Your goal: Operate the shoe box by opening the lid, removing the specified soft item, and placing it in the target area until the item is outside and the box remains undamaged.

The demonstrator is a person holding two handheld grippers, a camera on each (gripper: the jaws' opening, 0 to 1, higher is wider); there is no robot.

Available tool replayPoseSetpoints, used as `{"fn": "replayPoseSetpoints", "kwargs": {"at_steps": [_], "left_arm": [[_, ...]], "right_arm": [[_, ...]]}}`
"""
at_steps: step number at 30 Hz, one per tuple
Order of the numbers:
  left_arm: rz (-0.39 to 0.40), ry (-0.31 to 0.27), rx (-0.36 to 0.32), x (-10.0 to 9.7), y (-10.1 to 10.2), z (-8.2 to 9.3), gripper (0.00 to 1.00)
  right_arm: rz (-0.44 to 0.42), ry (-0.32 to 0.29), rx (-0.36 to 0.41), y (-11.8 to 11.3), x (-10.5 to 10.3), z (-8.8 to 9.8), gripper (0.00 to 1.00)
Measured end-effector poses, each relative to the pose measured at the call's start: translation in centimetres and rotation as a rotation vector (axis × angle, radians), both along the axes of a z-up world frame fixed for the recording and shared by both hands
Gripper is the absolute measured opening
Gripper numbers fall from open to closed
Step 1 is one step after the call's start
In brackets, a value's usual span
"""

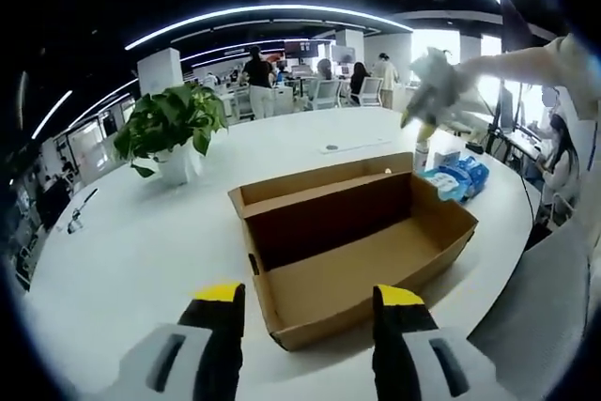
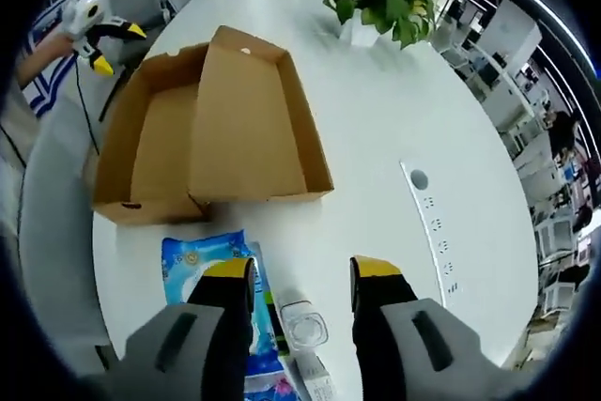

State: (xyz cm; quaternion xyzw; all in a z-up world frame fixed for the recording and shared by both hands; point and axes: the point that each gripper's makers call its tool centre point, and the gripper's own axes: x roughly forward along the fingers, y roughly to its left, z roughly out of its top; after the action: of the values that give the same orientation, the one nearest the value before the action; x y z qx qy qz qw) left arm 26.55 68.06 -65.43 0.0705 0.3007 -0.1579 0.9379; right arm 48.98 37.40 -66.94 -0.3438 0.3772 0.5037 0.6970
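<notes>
The cardboard shoe box stands open on the white table, its lid tipped back, and its inside is bare. A soft blue packet lies on the table beside the box's right end. My left gripper is open just in front of the box's near wall, with nothing between its yellow-tipped fingers. High at the right, blurred, is my right gripper. In the right gripper view, the right gripper is open above the blue packet and a small clear-capped bottle. The box lies beyond, with the left gripper at its far side.
A potted green plant stands at the back left of the round white table. A flush socket strip is set in the tabletop. The table edge runs close to the packet. A person's sleeve reaches in; people stand far behind.
</notes>
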Motion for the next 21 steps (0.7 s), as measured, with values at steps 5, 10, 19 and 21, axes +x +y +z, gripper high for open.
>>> {"fn": "replayPoseSetpoints", "kwargs": {"at_steps": [5,10,19,21], "left_arm": [[0.061,0.029,-0.004,0.6,1.4,-0.9,0.37],[0.119,0.067,-0.027,0.8,2.6,-2.1,0.30],[0.190,0.126,-0.048,0.6,3.8,-4.3,0.20],[0.202,0.132,-0.060,0.6,3.9,-4.5,0.18]], "right_arm": [[-0.057,0.019,0.016,1.1,0.0,-0.4,0.37],[-0.134,0.029,0.039,1.8,0.8,-0.7,0.36],[-0.271,0.064,0.125,3.9,1.9,-1.5,0.33],[-0.290,0.082,0.126,4.3,1.7,-2.0,0.33]]}}
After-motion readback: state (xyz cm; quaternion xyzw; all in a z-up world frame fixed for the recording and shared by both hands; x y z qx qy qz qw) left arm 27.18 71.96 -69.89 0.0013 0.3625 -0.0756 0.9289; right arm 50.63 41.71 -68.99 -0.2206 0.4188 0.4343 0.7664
